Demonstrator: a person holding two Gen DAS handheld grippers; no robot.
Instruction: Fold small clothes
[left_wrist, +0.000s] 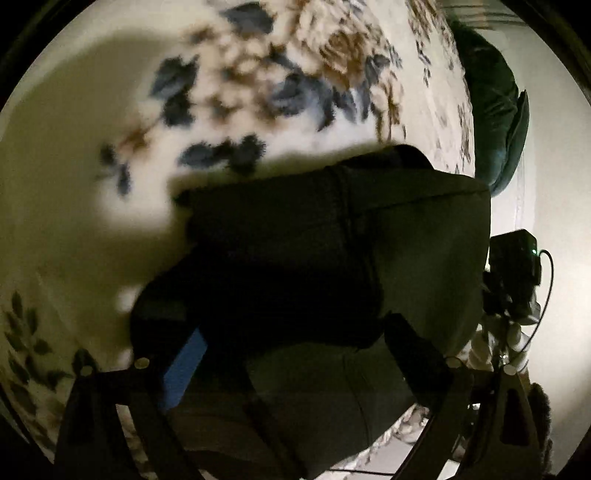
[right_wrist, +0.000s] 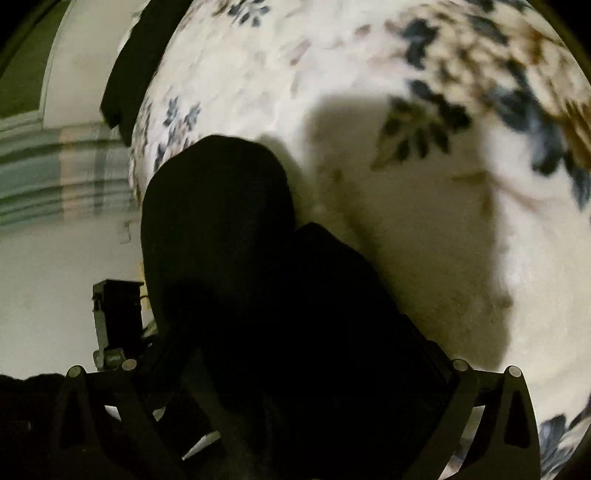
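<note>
A dark garment (left_wrist: 332, 251) lies on a floral blanket (left_wrist: 258, 74) between the left gripper's (left_wrist: 295, 354) spread fingers, seams showing, while the right gripper (right_wrist: 295, 332), fingers wide, sees only blackness beside a striped cloth (right_wrist: 62, 177).

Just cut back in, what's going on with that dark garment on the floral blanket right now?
A person is working a hand-held gripper in each hand over a dark garment lying on a floral blanket. The left hand-held gripper has its fingers spread either side of the cloth; a grip cannot be told. The right hand-held gripper is wide open over the same garment. The views are dark and blurred, so how far the fold has got is unclear.
</note>
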